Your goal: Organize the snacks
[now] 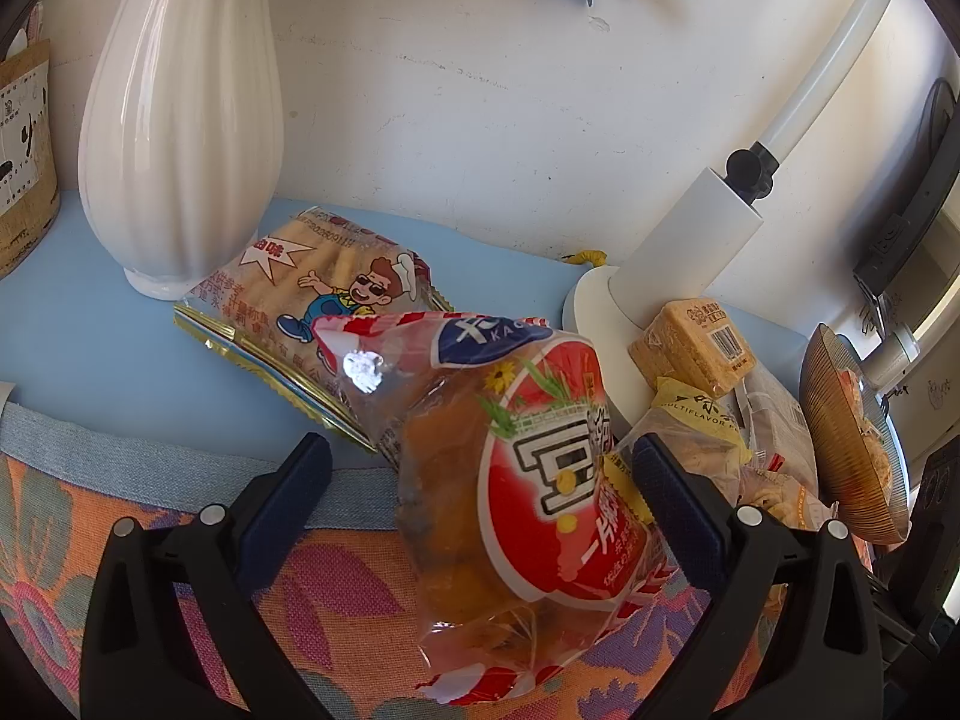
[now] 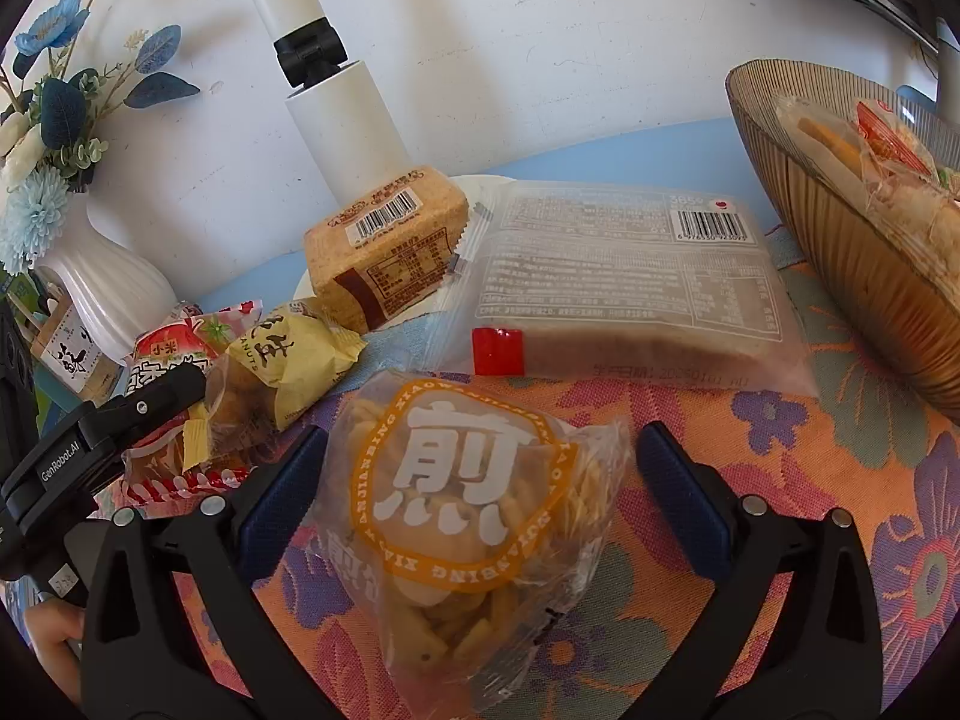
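In the left wrist view my left gripper [image 1: 480, 456] is open, its fingers standing either side of a red and clear snack packet [image 1: 540, 480] that lies on the flowered cloth [image 1: 336, 588]. The packet's right edge is close to the right finger; I cannot tell whether they touch. In the right wrist view my right gripper [image 2: 480, 438] is open around a clear packet with an orange ring and a white character [image 2: 462, 498], which fills most of the gap. A brown ribbed bowl [image 2: 840, 264] at the right holds several packets.
A cartoon-chef biscuit packet [image 1: 336, 294] lies by the white vase [image 1: 180, 120]. Around the white lamp stand [image 2: 342, 102] lie a tan block snack [image 2: 384, 240], a yellow peanut packet [image 2: 300, 354] and a flat clear packet [image 2: 630, 276]. The wall is close behind.
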